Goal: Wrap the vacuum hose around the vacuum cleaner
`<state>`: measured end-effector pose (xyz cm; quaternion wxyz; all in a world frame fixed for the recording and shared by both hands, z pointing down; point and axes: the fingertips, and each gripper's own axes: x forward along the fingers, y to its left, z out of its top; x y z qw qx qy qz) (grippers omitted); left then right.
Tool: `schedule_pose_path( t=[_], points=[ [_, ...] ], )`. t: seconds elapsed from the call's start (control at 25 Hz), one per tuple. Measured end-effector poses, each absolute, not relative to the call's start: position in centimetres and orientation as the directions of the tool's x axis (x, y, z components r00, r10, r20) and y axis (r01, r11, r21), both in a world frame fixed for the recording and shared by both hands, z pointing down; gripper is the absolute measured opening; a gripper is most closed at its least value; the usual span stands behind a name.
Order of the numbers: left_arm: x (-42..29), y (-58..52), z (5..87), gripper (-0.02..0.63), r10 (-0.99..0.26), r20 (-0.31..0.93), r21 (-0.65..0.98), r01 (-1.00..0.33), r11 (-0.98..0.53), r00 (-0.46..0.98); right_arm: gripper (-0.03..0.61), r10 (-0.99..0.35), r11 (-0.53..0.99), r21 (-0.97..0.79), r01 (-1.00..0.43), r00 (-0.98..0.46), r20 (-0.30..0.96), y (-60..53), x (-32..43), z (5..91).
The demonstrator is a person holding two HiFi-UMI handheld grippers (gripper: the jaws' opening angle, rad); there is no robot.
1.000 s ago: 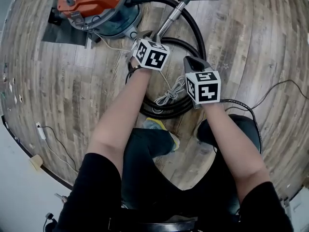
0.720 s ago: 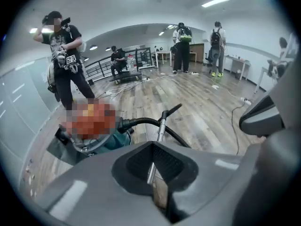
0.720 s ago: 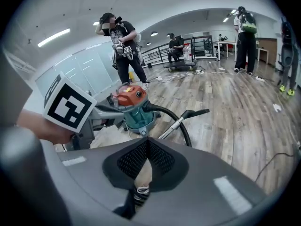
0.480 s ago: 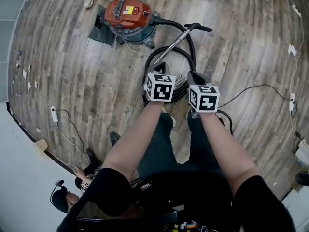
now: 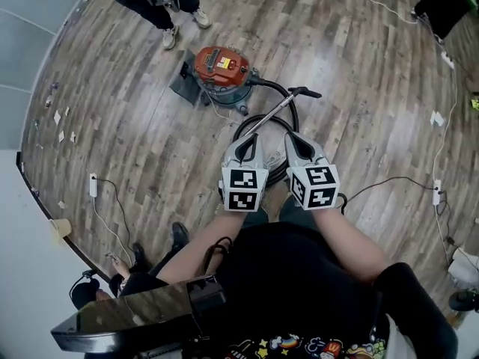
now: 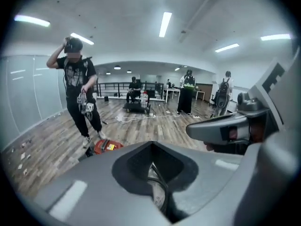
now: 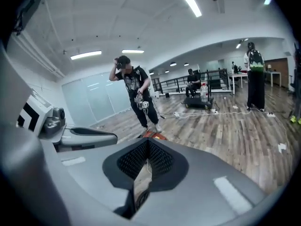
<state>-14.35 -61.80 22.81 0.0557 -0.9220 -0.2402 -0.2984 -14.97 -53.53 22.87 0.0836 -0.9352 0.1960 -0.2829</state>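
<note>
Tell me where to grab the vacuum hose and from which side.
I'd take the hose on its exposed arc beside the metal wand, coming straight down from above with the jaws across it: it lies flat in a loose coil.

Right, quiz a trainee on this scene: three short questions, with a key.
1. True or false: the hose is already wrapped around the vacuum.
2. The left tool holds: A) the hose, B) the vacuum, C) nothing.
3. Fill in: the right tool's jaws are ___ (open or shut).
Key: 1 false, it lies looped on the floor. 2 C, its jaws are together and empty. 3 shut.
</note>
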Motion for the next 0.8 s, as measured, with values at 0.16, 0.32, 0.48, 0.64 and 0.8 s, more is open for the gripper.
schedule_pose_path(
  t=[0.16, 0.32, 0.48, 0.64, 0.8],
  points=[
    [-13.6, -62.3, 18.1, 0.001, 0.400, 0.475, -0.006, 0.458, -0.889, 0.784, 0.023, -0.407, -0.913, -0.214, -0.348, 0.812, 0.419, -53.2, -14.7, 18.6],
    [-13.2, -62.5, 15.7, 0.001, 0.396, 0.428, -0.038, 0.453, -0.890, 0.813, 0.023, -0.393, -0.919, -0.184, -0.348, 0.839, 0.376, -53.2, -14.5, 16.3],
    [-11.9, -62.5, 14.0, 0.001, 0.401, 0.392, -0.049, 0.454, -0.890, 0.828, 0.023, -0.377, -0.926, -0.153, -0.345, 0.859, 0.346, -53.1, -13.3, 14.5],
    [-12.8, -63.3, 13.4, 0.002, 0.390, 0.370, -0.041, 0.434, -0.900, 0.843, 0.022, -0.380, -0.925, -0.131, -0.357, 0.859, 0.344, -53.7, -14.2, 14.3],
    [-12.4, -64.4, 12.7, 0.002, 0.369, 0.346, -0.035, 0.405, -0.914, 0.863, 0.021, -0.390, -0.920, -0.106, -0.377, 0.853, 0.347, -54.7, -14.1, 13.8]
  ],
)
